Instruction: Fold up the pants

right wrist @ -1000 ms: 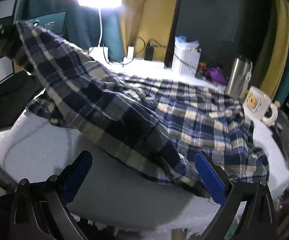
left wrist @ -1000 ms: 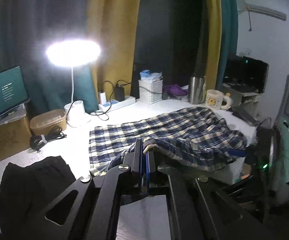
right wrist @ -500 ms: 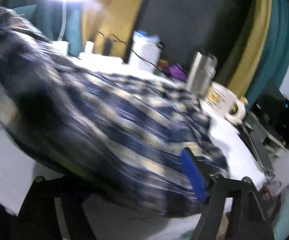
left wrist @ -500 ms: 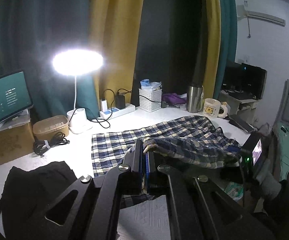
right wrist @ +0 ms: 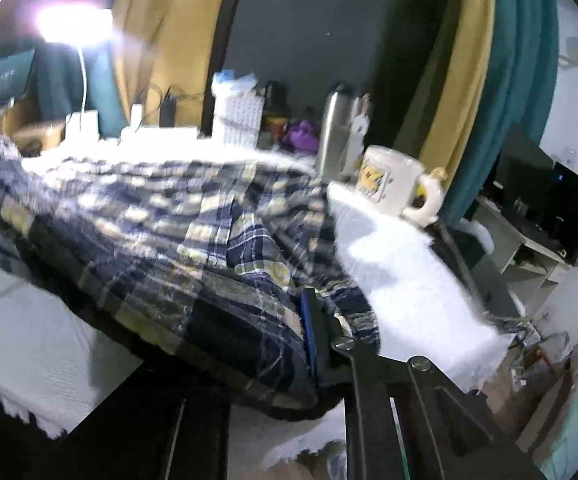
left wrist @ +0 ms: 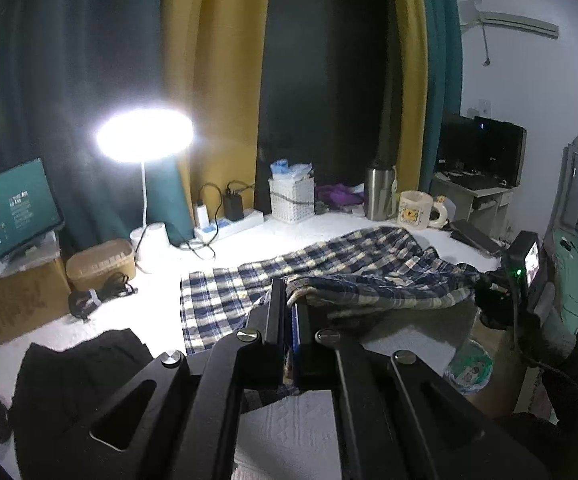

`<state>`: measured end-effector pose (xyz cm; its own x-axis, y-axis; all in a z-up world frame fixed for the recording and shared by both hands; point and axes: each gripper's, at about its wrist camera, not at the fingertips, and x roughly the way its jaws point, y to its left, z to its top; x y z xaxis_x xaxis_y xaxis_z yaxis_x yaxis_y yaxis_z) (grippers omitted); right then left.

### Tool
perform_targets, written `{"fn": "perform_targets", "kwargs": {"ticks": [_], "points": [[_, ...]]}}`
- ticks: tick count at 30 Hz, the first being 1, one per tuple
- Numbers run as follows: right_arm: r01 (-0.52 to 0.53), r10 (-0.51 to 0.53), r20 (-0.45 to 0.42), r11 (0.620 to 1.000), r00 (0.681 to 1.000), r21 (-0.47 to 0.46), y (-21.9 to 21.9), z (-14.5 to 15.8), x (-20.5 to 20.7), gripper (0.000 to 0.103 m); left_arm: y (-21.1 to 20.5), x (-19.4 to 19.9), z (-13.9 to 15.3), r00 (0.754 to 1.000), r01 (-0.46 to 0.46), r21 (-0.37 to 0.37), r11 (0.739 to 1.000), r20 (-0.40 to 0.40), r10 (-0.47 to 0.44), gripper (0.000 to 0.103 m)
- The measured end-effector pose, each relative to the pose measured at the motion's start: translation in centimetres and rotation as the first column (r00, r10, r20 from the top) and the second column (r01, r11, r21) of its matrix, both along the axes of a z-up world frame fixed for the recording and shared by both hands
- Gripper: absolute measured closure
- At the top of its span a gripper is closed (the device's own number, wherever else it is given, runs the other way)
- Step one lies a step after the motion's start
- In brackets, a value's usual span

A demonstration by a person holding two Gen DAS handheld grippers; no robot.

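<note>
Blue and cream plaid pants (left wrist: 353,268) lie spread on a white table (left wrist: 161,304). My left gripper (left wrist: 291,312) is shut on the near edge of the pants and holds it lifted above the table. In the right wrist view the pants (right wrist: 161,220) drape thickly over my right gripper (right wrist: 309,336). Only its right finger (right wrist: 313,332) with a blue pad shows, pressed against the cloth. The left finger is hidden under the fabric. In the left wrist view the right gripper (left wrist: 489,284) holds the far right end of the pants.
A bright lamp (left wrist: 145,136), a white basket (left wrist: 291,196), a steel flask (left wrist: 379,192) and a mug (left wrist: 415,208) stand along the back. A black garment (left wrist: 73,372) lies at the front left. The table's right edge (right wrist: 469,320) drops off beside the mug (right wrist: 393,184).
The right gripper moved in onto the right end of the pants and closed from wide open. The left gripper lifted its held edge higher.
</note>
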<state>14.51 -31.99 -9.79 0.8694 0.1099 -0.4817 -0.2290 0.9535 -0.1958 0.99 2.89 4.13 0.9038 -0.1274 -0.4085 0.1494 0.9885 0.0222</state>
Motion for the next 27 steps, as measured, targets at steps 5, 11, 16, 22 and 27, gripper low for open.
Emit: {"fn": "perform_targets", "kwargs": {"ticks": [5,11,16,22,27], "points": [[0.018,-0.021,0.090,0.999,0.996,0.037,-1.5,4.4,-1.7,0.090,-0.4,-1.6,1.9,0.998,0.006,0.012,1.000,0.060,-0.006,0.102],[0.015,-0.022,0.171,0.999,0.985,0.037,-2.1,8.4,-4.2,0.090,-1.0,-4.1,4.5,0.990,0.004,0.034,0.999,0.141,-0.009,0.102],[0.011,-0.021,0.202,0.999,0.979,0.050,-2.5,10.1,-6.1,0.091,-1.5,-6.0,5.9,0.983,0.005,0.055,0.998,0.185,-0.015,0.102],[0.012,-0.027,0.215,0.997,0.976,0.071,-3.2,11.0,-8.3,0.091,-2.0,-8.0,7.2,0.976,0.014,0.086,0.996,0.216,-0.032,0.102],[-0.006,-0.009,0.196,0.997,0.981,0.073,-3.2,10.6,-9.3,0.091,-2.0,-8.8,7.2,0.975,0.009,0.100,0.995,0.221,-0.031,0.102]]}}
